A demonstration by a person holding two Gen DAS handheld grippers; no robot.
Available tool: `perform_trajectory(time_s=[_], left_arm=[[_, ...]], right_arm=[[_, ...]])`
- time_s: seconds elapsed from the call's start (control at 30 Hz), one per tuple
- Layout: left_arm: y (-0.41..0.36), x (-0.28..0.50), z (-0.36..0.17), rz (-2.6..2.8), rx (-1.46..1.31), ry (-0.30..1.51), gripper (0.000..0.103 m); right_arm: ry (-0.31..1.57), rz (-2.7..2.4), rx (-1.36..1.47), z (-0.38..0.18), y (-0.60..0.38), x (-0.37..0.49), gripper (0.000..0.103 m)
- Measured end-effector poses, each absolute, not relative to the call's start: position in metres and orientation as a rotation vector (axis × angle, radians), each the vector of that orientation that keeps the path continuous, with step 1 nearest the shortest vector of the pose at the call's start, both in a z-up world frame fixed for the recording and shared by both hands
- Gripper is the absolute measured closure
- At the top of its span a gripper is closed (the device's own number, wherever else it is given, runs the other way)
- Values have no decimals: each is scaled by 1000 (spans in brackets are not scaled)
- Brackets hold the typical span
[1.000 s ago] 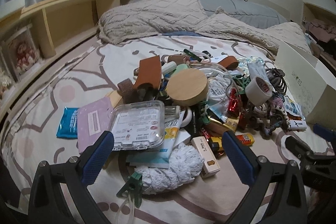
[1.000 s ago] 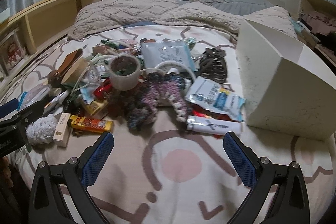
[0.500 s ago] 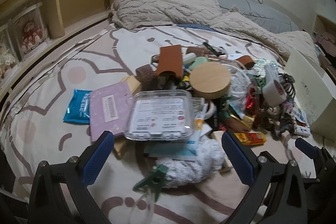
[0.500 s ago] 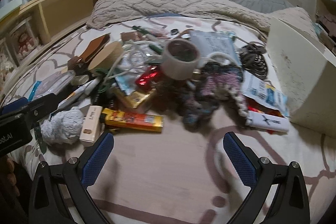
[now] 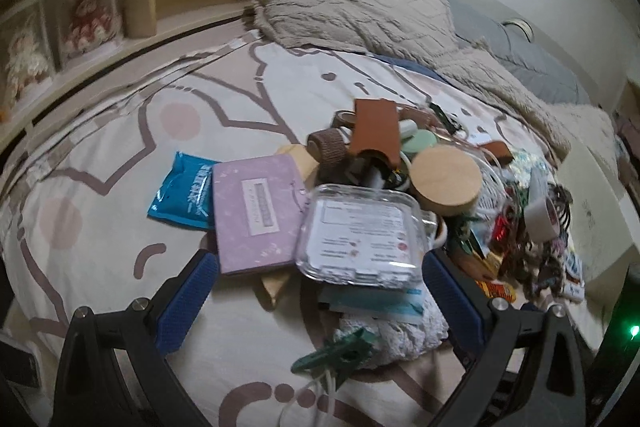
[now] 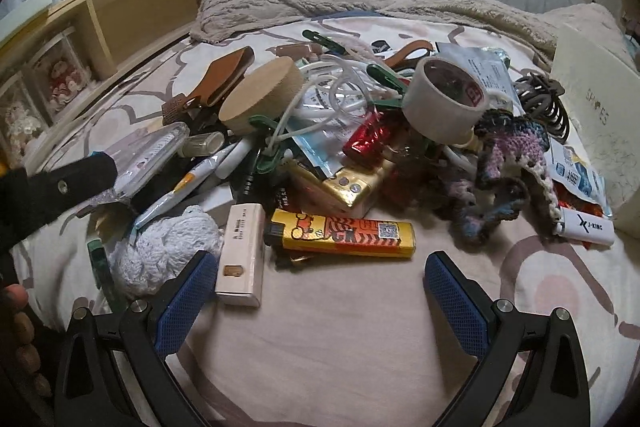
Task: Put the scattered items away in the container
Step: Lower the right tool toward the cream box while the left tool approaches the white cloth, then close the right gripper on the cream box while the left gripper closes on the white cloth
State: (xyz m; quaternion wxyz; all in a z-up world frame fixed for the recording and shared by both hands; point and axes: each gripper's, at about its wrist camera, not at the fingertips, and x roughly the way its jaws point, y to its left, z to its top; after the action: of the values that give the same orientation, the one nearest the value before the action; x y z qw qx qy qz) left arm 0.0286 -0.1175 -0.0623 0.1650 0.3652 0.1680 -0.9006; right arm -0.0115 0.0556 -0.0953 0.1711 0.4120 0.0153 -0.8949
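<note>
Spread across a bed [image 6: 360, 327] with a patterned sheet: a heap of small clutter, nothing yet lifted. Far right, a white box [image 6: 596, 115], the likely container, with its near wall touching the heap's right edge.

Largest in the heap, a clear plastic case [image 5: 360, 235] on top of the near left side, just ahead of the left gripper [image 5: 318, 299], whose jaws stand wide and empty. Probably light, stiff, a bit slick; best taken across its short edges rather than the flat lid. Beside it to the left, a lilac card packet [image 5: 256, 215], thin and bendy, better pinched at one edge. Farther on, a round wooden lid [image 5: 446, 183], rigid and probably heavier, graspable across the rim.

Right of centre, a roll of tape [image 6: 444, 99], firm, easy to grip through the wall of the ring. Next to it a crocheted piece [image 6: 508, 167], soft and limp, sure to sag; a pinch in the bunched middle seems safest. Near left, a white knitted ball [image 6: 168, 251], equally squashy.

Smaller: a yellow lighter [image 6: 344, 233], nearest the right gripper [image 6: 318, 295], jaws also wide with nothing between them. Hard, smooth, light; a grip across the narrow sides midway along should hold. Left of it and touching, a small cream box [image 6: 242, 255], stiff. Far right, a white lighter [image 6: 588, 225] near the container's wall.
</note>
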Motion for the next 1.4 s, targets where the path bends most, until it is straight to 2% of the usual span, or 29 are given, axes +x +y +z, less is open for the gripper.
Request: perform_trajectory(time_s=[0.23,0.3,0.37,0.5,0.57,0.63,0.83,1.2,1.3,1.37,1.4], left_arm=[[-127,31,-65,-2575,1057,619,0],[-123,31,-65,-2595,1066,606,0],[-117,31,-65,-2621,1077,573,0],[-103,29,-66,-2676,1103,501,0],[-95,28,-67,-2698,1127,459,0],[-89,27,-69,-2713,1146,435,0],[-79,25,-75,-2738,1187,410,3],[-81,20,-95,-2711,1328,531,23],[-77,20,-95,-2717,1321,500,26],[-76,20,-96,-2728,1326,513,34],[-75,20,-96,-2732,1328,510,34]], right_arm=[[74,-2535,1187,-101,57,-7,1],[116,-2516,1175,-102,51,-5,22],[150,-2512,1146,-101,46,-1,31],[191,-2448,1099,-101,37,1,62],[197,-2435,1081,-101,36,3,67],[182,-2415,1080,-100,37,4,81],[120,-2393,1120,-97,50,9,81],[11,-2453,1194,-90,98,23,81],[-28,-2495,1204,-86,111,21,81],[-45,-2522,1211,-85,119,21,81],[-52,-2530,1215,-85,124,22,81]])
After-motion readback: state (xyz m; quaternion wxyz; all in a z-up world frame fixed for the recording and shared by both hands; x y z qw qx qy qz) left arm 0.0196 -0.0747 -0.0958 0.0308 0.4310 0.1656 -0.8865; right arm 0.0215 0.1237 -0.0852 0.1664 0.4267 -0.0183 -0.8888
